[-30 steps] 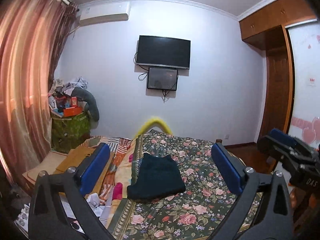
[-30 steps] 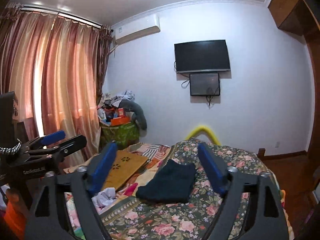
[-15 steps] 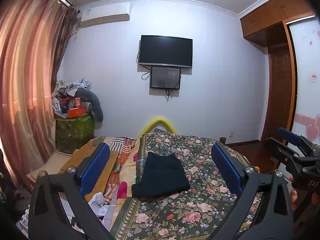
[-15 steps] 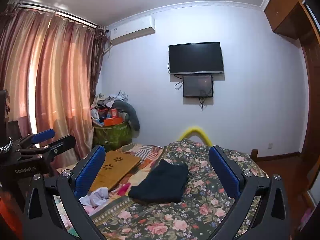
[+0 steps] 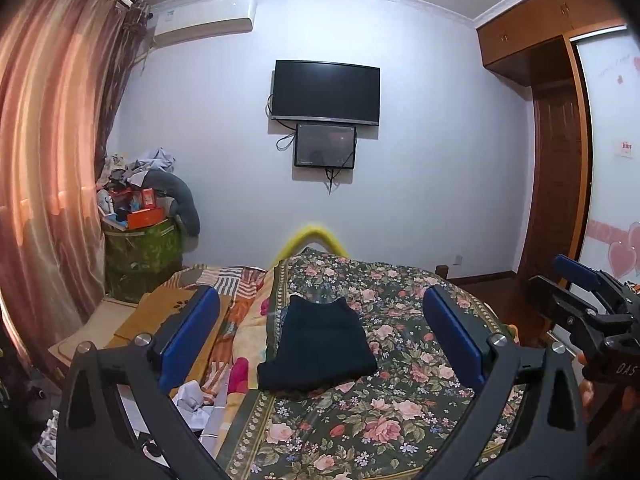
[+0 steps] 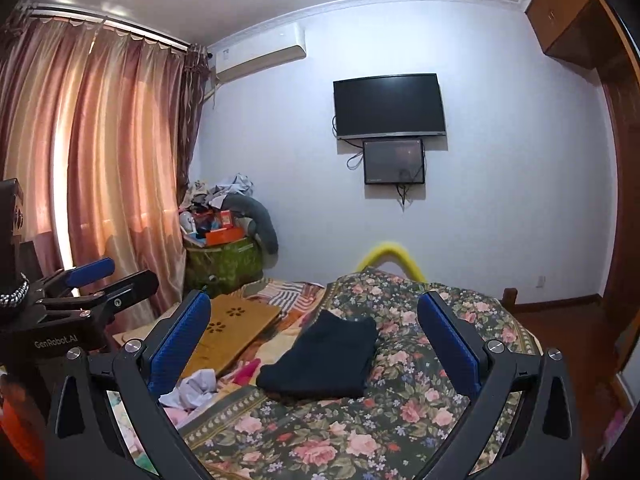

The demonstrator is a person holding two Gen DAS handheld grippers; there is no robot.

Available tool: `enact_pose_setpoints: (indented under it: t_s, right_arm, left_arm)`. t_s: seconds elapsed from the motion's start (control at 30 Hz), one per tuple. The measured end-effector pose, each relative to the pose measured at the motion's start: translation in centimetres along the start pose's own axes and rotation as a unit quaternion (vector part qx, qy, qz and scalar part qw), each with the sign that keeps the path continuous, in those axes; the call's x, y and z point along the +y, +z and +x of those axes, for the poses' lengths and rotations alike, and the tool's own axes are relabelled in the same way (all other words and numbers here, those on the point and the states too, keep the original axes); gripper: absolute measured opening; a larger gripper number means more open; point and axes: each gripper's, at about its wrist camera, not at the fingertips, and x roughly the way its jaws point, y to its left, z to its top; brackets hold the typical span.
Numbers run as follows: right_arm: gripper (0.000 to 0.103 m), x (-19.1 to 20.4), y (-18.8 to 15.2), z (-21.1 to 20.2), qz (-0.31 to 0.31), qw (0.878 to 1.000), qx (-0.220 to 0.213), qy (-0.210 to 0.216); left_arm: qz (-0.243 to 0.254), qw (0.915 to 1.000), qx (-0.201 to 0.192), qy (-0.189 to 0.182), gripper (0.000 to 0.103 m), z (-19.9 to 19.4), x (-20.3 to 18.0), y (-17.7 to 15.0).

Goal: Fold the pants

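Dark pants [image 5: 318,346] lie folded into a compact rectangle on the floral bedspread [image 5: 400,400]; they also show in the right wrist view [image 6: 324,360]. My left gripper [image 5: 320,336] is open and empty, held well back from the pants and above the bed. My right gripper [image 6: 314,334] is open and empty too, also held back. The right gripper shows at the right edge of the left wrist view [image 5: 580,300], and the left gripper at the left edge of the right wrist view [image 6: 92,284].
A wooden lap board [image 6: 236,328] and crumpled white cloth [image 6: 196,388] lie left of the pants. A green bin piled with clutter [image 5: 140,248] stands by the curtain [image 5: 44,200]. A TV [image 5: 326,92] hangs on the far wall. A wardrobe [image 5: 560,160] stands at right.
Both grippers have tilted up and drawn back a little from the bed. The right gripper's jaws have opened wider. The pants have not moved.
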Motion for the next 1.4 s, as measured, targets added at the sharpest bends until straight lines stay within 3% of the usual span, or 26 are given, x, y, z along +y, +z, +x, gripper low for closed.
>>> enact_pose_setpoints:
  t_s: [1.4]
  right_arm:
    - [0.103, -1.0, -0.2, 0.4, 0.013, 1.000, 0.017, -0.006]
  left_arm:
    - [0.009, 0.9998, 0.016, -0.010, 0.103, 2.0, -0.4, -0.5]
